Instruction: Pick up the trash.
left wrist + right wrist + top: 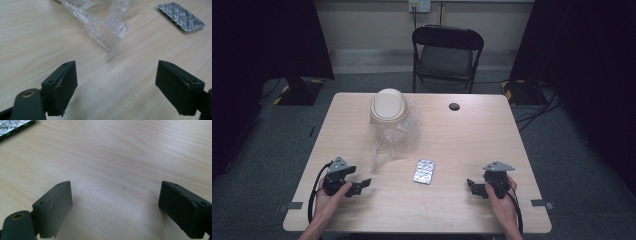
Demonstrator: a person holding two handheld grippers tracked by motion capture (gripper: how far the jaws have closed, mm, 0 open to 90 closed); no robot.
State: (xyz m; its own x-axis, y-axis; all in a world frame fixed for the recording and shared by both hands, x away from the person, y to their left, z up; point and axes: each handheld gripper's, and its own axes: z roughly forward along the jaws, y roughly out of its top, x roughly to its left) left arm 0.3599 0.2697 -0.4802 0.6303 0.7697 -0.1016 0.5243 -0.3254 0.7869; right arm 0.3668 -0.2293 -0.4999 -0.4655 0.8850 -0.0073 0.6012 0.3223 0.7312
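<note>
A beige bin with a domed lid (388, 106) stands at the back left of the wooden table (472, 135), sitting in a crumpled clear plastic bag (393, 139). A silver blister pack (424, 171) lies flat near the table's middle. My left gripper (362, 186) rests low at the front left, open and holding nothing, its jaws pointing right. In the left gripper view the plastic bag's tail (106, 31) lies ahead of the left gripper (116, 75) and the blister pack (181, 16) sits at the far right. My right gripper (473, 187) is open at the front right; the right gripper (116, 195) faces bare wood, with the blister pack's corner (12, 126) at the top left.
A small black round cap (454, 106) sits in the tabletop at the back right. A black folding chair (447, 52) stands behind the table. Cables (537, 107) lie on the floor at the right.
</note>
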